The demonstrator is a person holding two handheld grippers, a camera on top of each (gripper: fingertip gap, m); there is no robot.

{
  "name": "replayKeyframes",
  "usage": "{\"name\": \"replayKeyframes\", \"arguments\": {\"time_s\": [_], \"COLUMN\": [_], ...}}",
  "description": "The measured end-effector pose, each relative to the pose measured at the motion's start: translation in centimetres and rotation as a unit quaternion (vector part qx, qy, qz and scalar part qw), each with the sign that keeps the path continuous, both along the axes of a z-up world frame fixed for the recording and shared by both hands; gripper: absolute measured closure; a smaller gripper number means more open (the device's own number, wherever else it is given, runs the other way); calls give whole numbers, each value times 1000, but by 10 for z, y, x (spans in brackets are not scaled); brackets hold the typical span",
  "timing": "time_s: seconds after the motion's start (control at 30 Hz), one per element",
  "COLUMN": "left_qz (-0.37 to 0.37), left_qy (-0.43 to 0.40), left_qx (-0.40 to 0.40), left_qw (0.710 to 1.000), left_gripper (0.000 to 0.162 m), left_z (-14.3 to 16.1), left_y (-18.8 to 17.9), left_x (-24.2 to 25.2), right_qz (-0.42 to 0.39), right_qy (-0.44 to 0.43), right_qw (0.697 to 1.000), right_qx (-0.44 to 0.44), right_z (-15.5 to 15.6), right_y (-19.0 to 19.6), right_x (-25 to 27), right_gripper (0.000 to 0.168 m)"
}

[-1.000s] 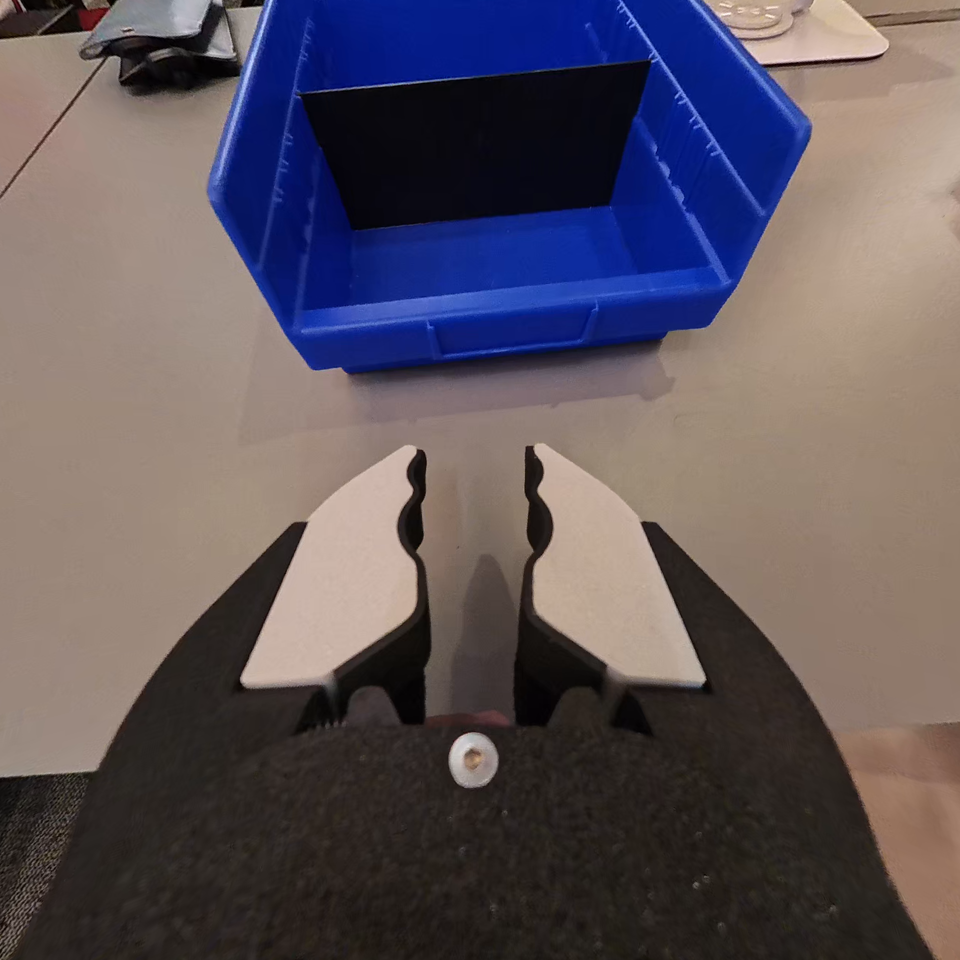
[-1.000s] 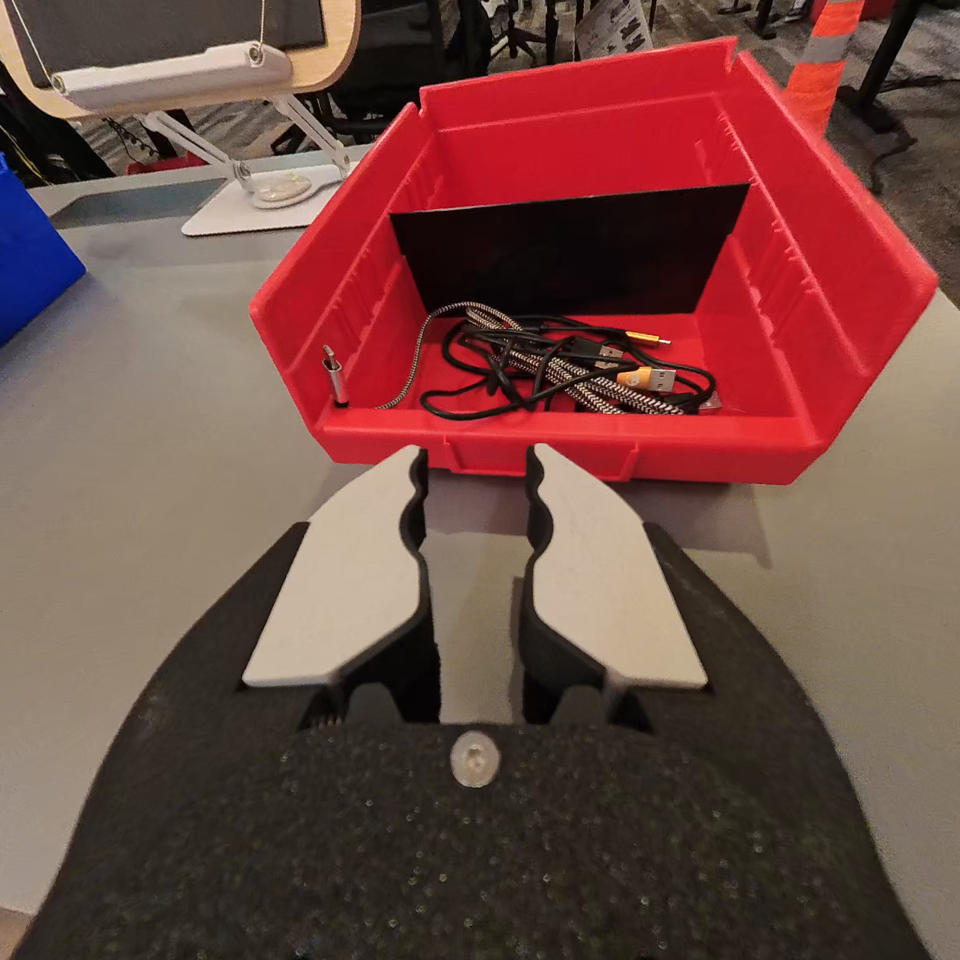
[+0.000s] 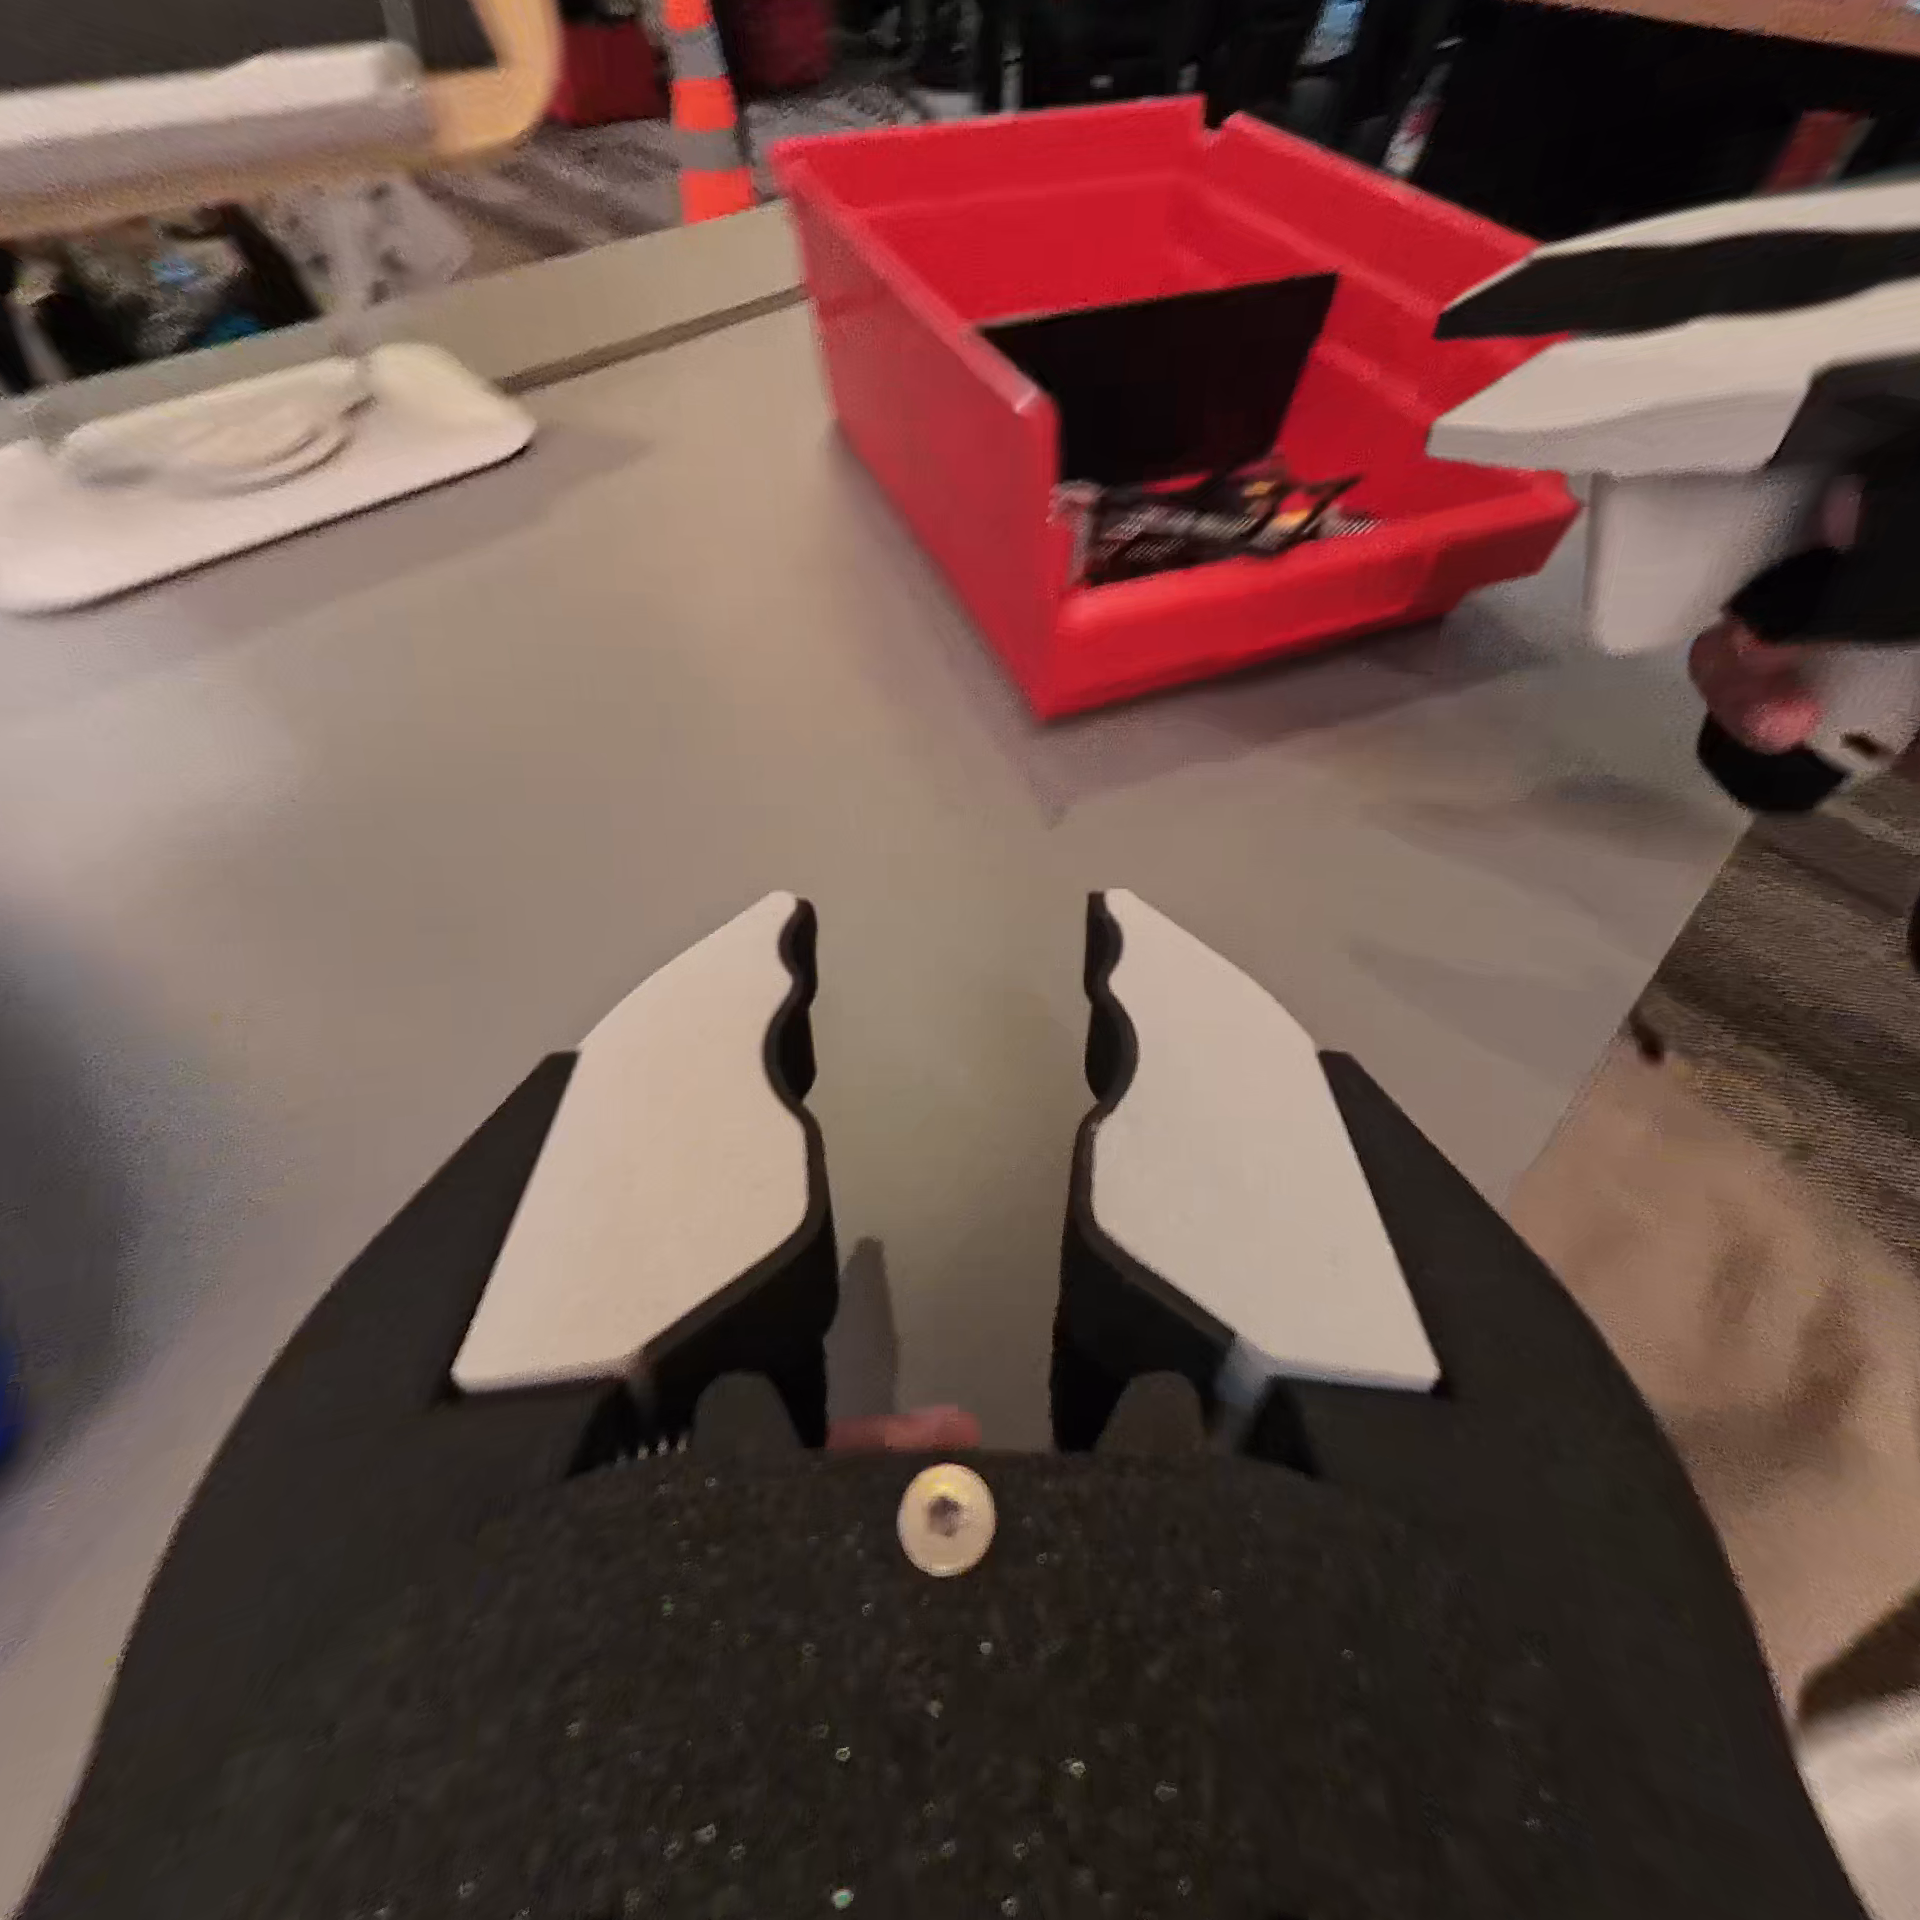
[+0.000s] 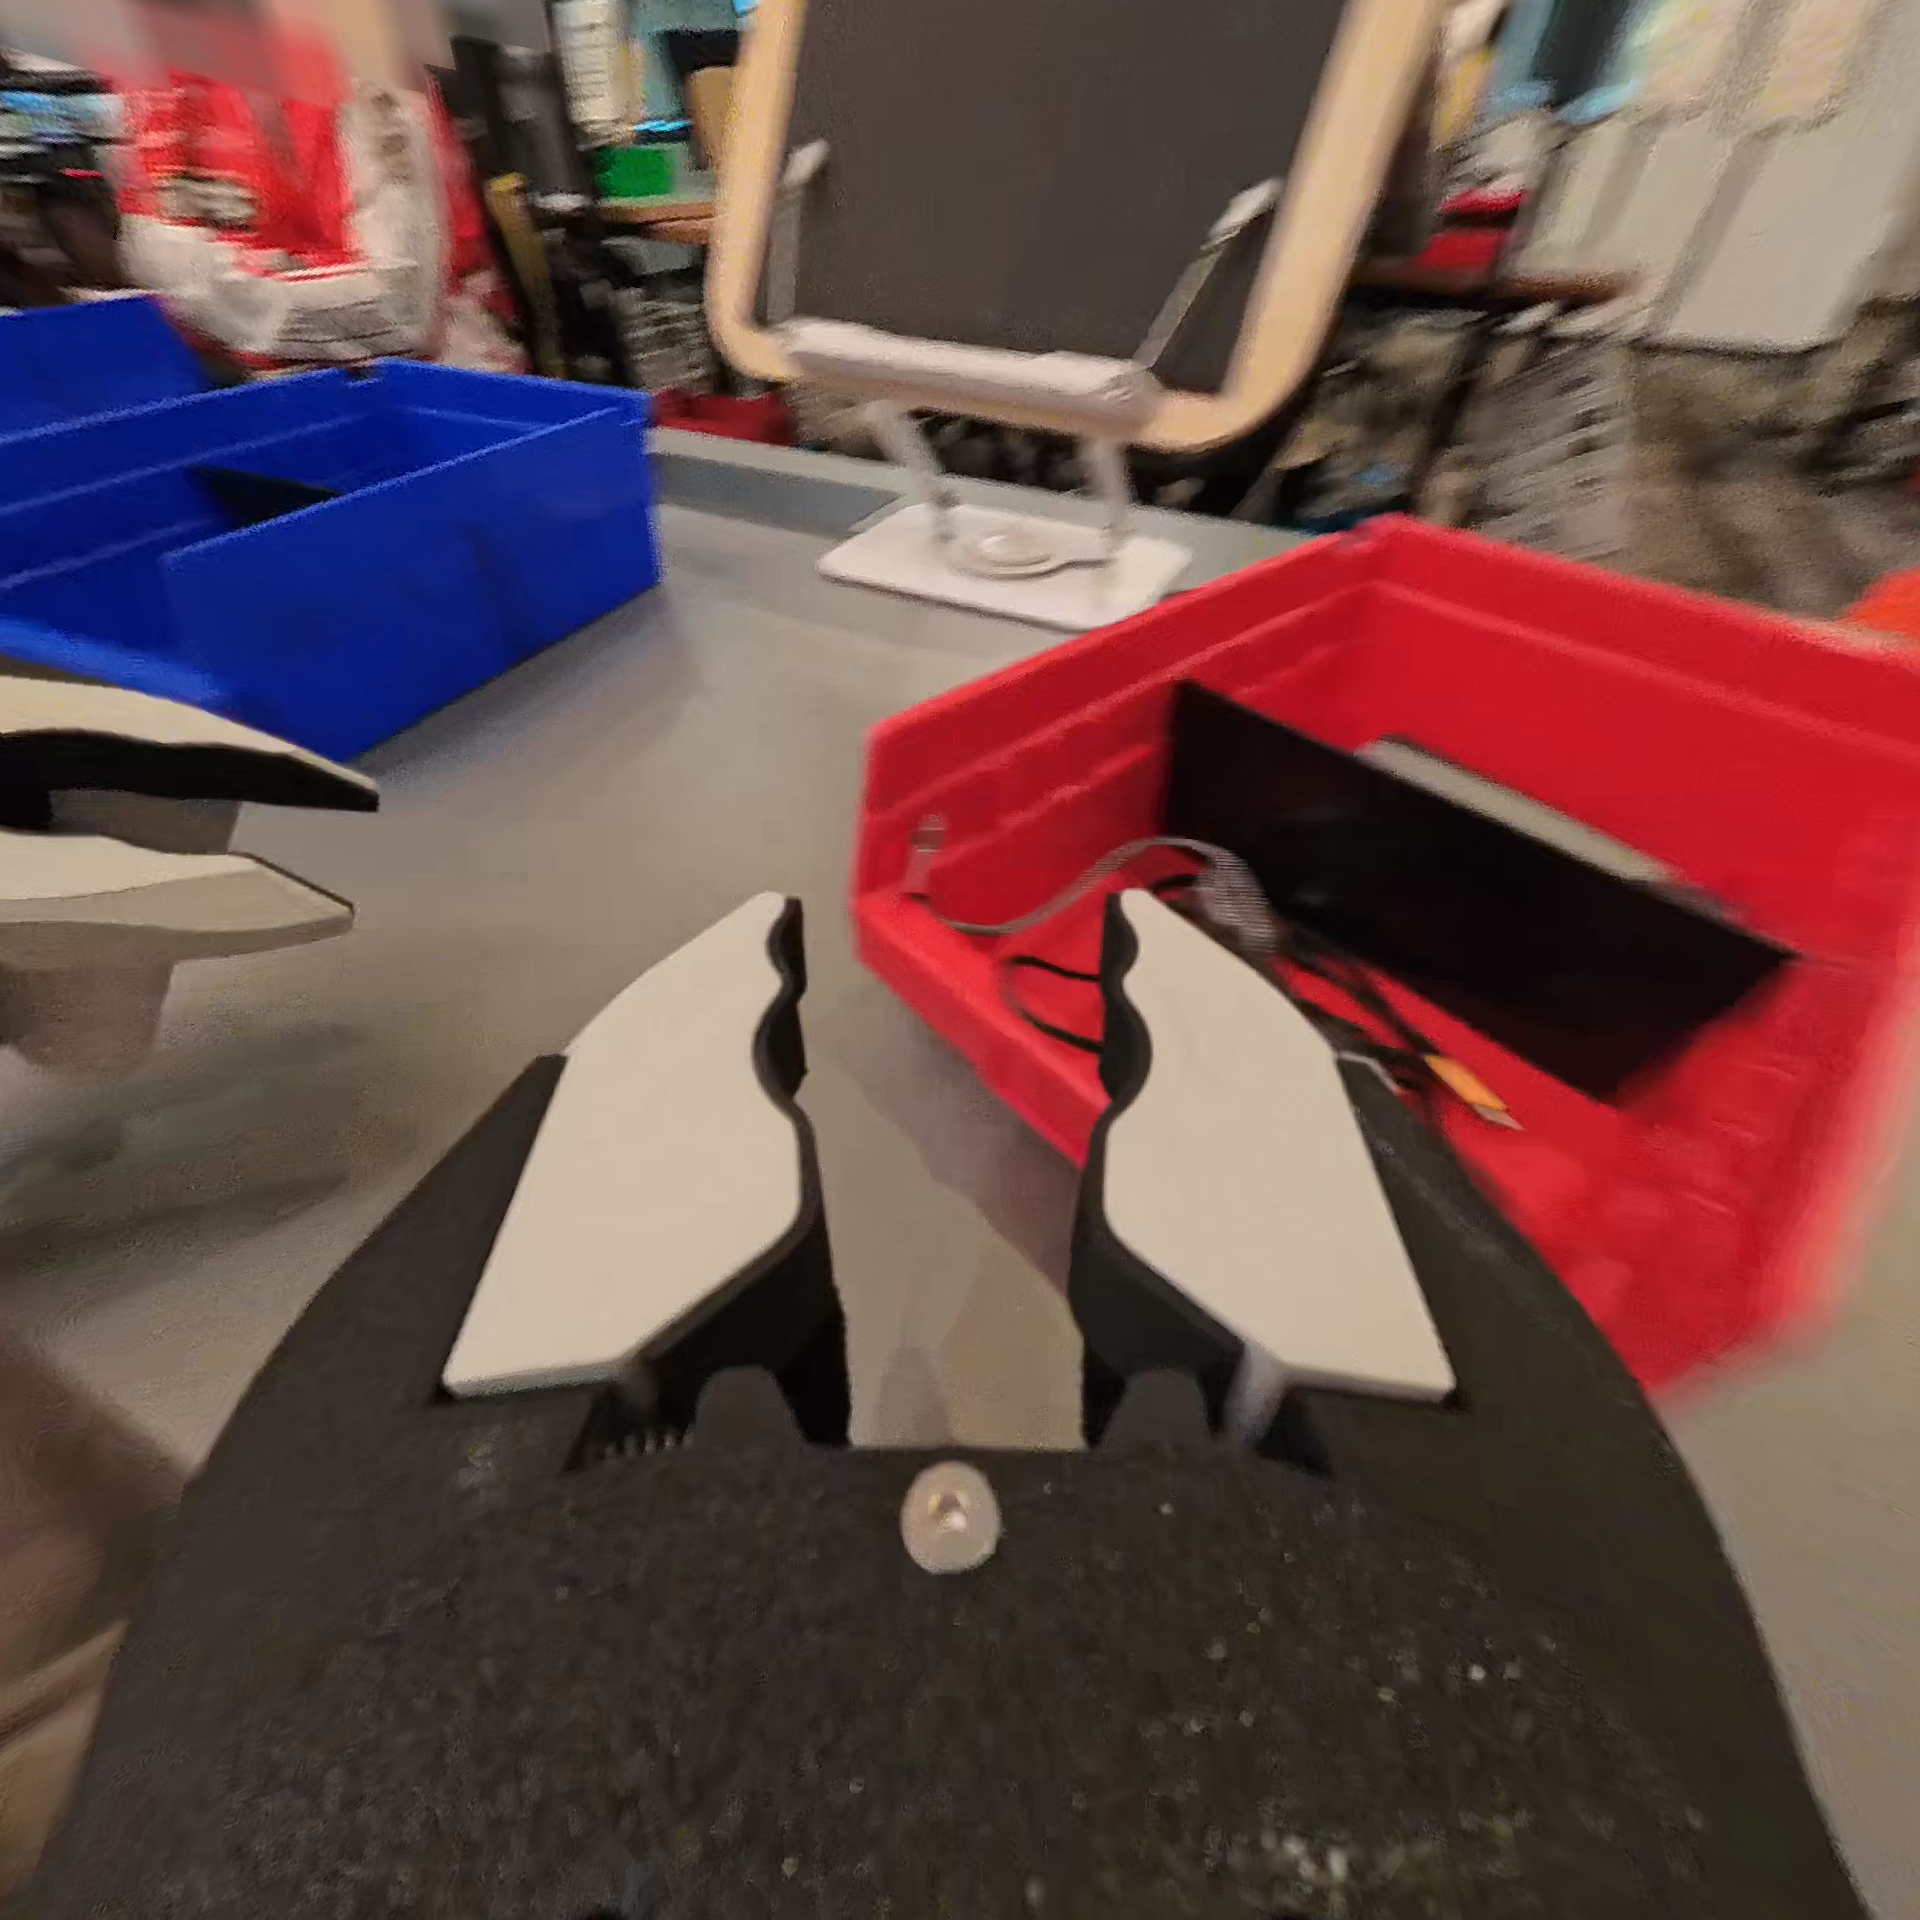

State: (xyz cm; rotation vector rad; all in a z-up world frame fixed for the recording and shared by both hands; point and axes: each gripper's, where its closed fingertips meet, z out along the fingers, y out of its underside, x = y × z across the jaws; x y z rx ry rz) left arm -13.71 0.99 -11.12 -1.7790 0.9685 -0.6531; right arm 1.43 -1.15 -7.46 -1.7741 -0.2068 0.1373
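At one o'clock of the empty, parted right gripper (image 4: 948,914) sits the red bin (image 4: 1621,1236) with cables (image 4: 1226,894); left gripper (image 3: 948,914) likewise parted, empty; blue bin (image 4: 416,582) at ten.

Each camera rides low behind its own fingers, looking forward over the table (image 3: 644,727); both catch the red bin (image 3: 935,436) (image 4: 1662,1226) ahead, right.

Both pictures are smeared by motion. In my left view, my right tool (image 3: 1455,374) at 2 o'clock is cut by the edge, so I cannot tell its opening. The cables (image 3: 1205,525) in the red bin (image 3: 1195,644) are only a dark blur, half hidden behind its wall. In my right view, the blue bin (image 4: 416,582) at 10 o'clock is cut by the edge, and my left tool (image 4: 353,852) at 9 o'clock also. What lies behind the black divider (image 4: 1455,935) is hidden. The room beyond the desk (image 4: 623,831) is too blurred to read.
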Motion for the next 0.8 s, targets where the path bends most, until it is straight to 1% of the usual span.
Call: {"name": "replayKeyframes", "arguments": {"time_s": [0.07, 0.17, 0.2, 0.27, 0.33, 0.37, 0.4, 0.43, 0.47, 0.5, 0.57, 0.6, 0.67, 0.73, 0.8], "left_qz": [-16, -14, -12, -20, -20, -18, -17, -13, -3, 6, 25, 30, 24, 27, 54], "left_qy": [-1, 9, 13, 10, 9, 11, 12, 7, 12, 26, 41, 35, 24, 22, 13], "left_qx": [-4, -6, -8, -22, -41, -48, -53, -50, -41, -28, -18, -22, -8, 13, 5], "left_qw": [1000, 1000, 1000, 1000, 999, 999, 998, 999, 999, 999, 999, 999, 999, 999, 998], "left_gripper": [116, 118, 116, 116, 121, 128, 140, 146, 148, 150, 154, 154, 153, 152, 153], "left_z": [6, 8, 6, 0, -9, -13, -16, -16, -17, -17, -17, -16, -10, -1, 7], "left_y": [13, 45, 55, 68, 74, 75, 76, 77, 80, 83, 85, 83, 74, 66, 68], "left_x": [44, 91, 103, 122, 134, 137, 140, 141, 141, 140, 139, 139, 136, 122, 93], "right_qz": [-88, -172, -191, -202, -213, -220, -226, -227, -227, -229, -213, -231, -267, -295, -276], "right_qy": [-23, -22, -17, -5, 16, 26, 34, 41, 51, 62, 100, 114, 106, 105, 123], "right_qw": [996, 985, 981, 979, 976, 974, 972, 970, 969, 967, 968, 962, 954, 948, 952], "right_qx": [13, 18, 17, -13, -31, -40, -55, -72, -88, -97, -91, -88, -80, -56, -41], "right_z": [8, 14, 11, -6, -20, -28, -38, -47, -55, -60, -59, -58, -53, -37, -25], "right_y": [-12, -25, -28, -31, -31, -30, -29, -26, -22, -19, -8, -6, -7, -9, -2], "right_x": [40, 87, 99, 112, 121, 125, 129, 131, 132, 134, 130, 134, 139, 133, 109], "right_gripper": [119, 117, 118, 124, 124, 124, 124, 124, 126, 135, 151, 153, 160, 163, 161]}}
